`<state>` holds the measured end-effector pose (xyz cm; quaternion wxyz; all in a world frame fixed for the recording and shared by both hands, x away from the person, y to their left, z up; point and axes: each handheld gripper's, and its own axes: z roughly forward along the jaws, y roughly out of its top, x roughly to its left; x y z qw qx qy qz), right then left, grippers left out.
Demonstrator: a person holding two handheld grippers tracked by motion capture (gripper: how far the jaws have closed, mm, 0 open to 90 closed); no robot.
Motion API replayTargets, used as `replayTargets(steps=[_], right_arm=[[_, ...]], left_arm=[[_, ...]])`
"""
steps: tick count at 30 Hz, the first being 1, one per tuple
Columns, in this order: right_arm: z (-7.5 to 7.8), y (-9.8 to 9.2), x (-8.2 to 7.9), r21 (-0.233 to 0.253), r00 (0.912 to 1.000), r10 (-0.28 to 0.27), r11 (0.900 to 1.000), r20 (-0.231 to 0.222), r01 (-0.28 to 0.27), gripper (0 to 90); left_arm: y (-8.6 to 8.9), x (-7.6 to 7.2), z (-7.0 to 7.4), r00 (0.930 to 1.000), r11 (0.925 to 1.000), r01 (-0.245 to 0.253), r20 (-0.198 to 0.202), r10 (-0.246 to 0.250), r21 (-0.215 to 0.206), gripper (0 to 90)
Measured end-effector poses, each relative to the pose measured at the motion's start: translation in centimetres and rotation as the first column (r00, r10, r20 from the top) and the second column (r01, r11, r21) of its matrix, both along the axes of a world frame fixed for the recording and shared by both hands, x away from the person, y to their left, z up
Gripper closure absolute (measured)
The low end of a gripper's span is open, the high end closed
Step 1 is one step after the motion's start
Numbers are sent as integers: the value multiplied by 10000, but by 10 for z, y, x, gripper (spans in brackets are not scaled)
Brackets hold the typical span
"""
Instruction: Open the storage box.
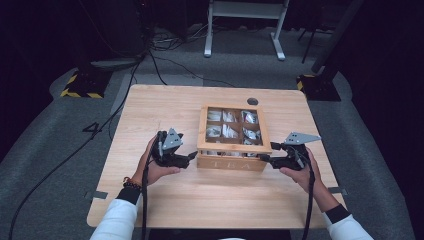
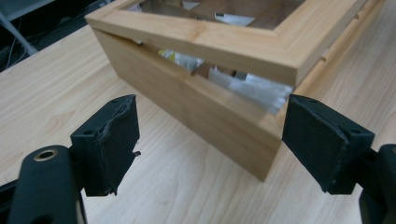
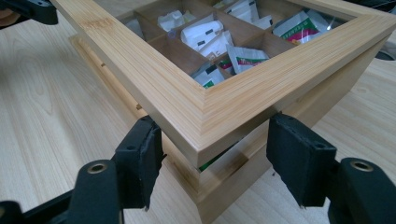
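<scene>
Two grippers flank the wooden tea box that sits near the middle of the table, one at each front corner. Your left gripper is just beside the box's front left corner with its jaws spread apart and nothing between them; in the left gripper view that corner stands between the open pads, apart from them. Your right gripper is at the front right corner, jaws also wide, the corner standing in the gap between them without being clamped. The glass-paned lid is lifted slightly at the front, leaving a narrow gap above the base. Tea sachets fill the compartments.
</scene>
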<state>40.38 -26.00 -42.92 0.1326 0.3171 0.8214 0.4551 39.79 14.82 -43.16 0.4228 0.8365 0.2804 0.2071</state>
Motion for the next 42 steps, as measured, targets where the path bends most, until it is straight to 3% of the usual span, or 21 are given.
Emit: replayTargets(steps=[4, 10, 12, 21, 30, 37, 42], right_arm=[[4, -1, 1, 147, 10000, -42, 9999, 15, 42, 369], [8, -2, 3, 257, 9999, -111, 9996, 70, 109, 375], [9, -1, 4, 240, 9999, -139, 9996, 97, 137, 375], [11, 1, 6, 186, 9993, -285, 9994, 249, 280, 376], [17, -1, 4, 377, 9991, -103, 9993, 405, 88, 354], [12, -15, -4, -171, 9992, 57, 9998, 390, -50, 332], [2, -34, -6, -346, 9996, -200, 9992, 203, 207, 325]], left_arm=[[-10, 5, 5, 9991, 9999, 21, 434, -27, 136, 201], [-20, 12, 11, 9982, 9990, 310, 510, -326, 312, 198], [-24, 12, 12, 9965, 9979, 344, 748, -384, 544, 206], [-40, 18, 17, 9901, 9943, 601, 1211, -705, 879, 232], [-42, 22, 30, 9848, 9968, 624, 1591, -696, 495, 266], [-41, 29, 49, 9772, 9974, 724, 2000, -714, 20, 397], [-40, 37, 59, 9789, 9961, 855, 1882, -802, -207, 447]])
